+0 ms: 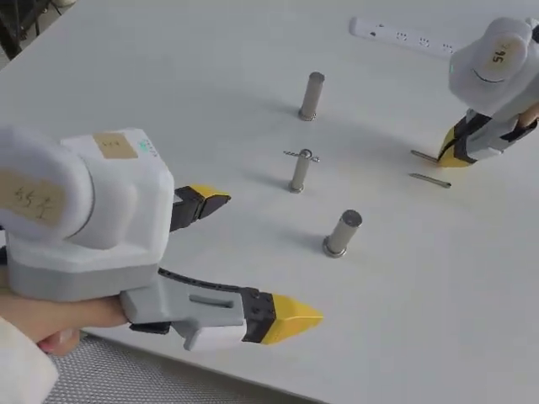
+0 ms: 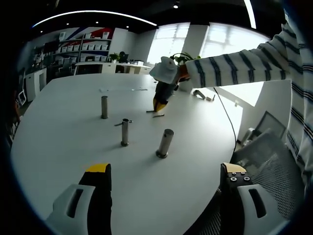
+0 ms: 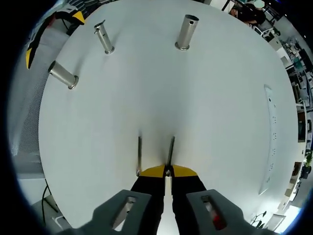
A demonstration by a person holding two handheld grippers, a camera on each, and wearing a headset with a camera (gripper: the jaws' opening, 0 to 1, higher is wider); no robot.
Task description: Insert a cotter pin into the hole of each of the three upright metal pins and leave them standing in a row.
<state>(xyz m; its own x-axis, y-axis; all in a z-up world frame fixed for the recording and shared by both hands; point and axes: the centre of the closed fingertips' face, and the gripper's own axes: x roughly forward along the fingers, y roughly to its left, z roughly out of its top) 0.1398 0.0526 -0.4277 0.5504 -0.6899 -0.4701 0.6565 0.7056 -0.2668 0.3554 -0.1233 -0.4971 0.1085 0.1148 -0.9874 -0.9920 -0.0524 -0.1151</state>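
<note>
Right gripper view recorded the right gripper (image 3: 167, 171) clenched on the near end of one cotter pin (image 3: 170, 152), with a spare cotter pin (image 3: 139, 156) just beside its tips. The left gripper (image 2: 165, 170) stood released, the upright metal pins (image 2: 125, 132) ahead of it. Recommended: lift level, then align with a bare pin's hole.

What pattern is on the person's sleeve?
The sleeve is white with dark stripes; clearest in the left gripper view.
</note>
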